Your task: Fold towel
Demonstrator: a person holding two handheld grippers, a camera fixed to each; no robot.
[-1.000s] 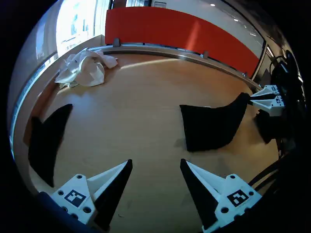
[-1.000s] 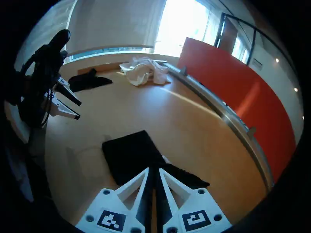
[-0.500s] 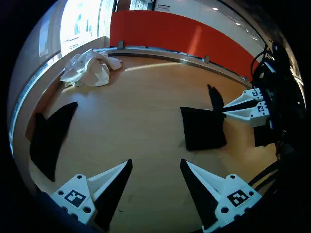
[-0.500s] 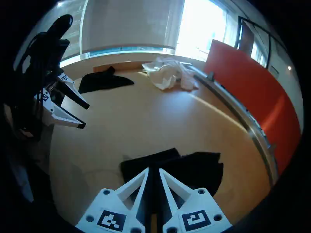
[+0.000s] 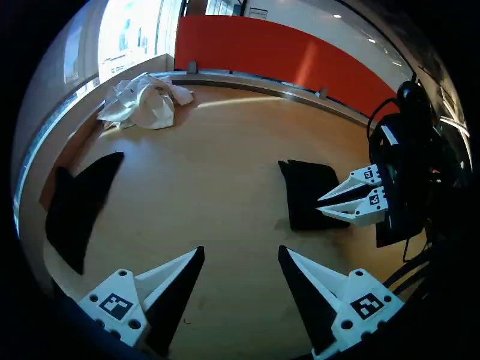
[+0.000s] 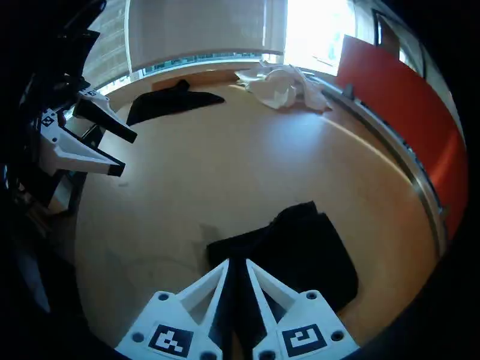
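Note:
A black towel (image 5: 307, 189) lies folded on the wooden table (image 5: 228, 150), right of centre in the left gripper view. My right gripper (image 5: 318, 204) comes in from the right at the towel's near right edge. In the right gripper view the towel (image 6: 306, 252) spreads just ahead, and the right gripper (image 6: 237, 264) is shut on its near edge, dark cloth showing in the thin gap between the fingers. My left gripper (image 5: 240, 252) stands open over bare wood, short of the towel. It also hangs open at the left (image 6: 128, 153) in the right gripper view.
A second black cloth (image 5: 78, 204) lies near the table's left edge, also seen far off (image 6: 171, 99). A crumpled white cloth pile (image 5: 144, 102) sits at the far corner (image 6: 285, 87). A red panel (image 5: 282, 51) with a metal rail runs along the back.
The right gripper has carried the towel's raised edge over and down toward me, so the towel now lies folded and narrower. The left gripper has stayed open and almost still.

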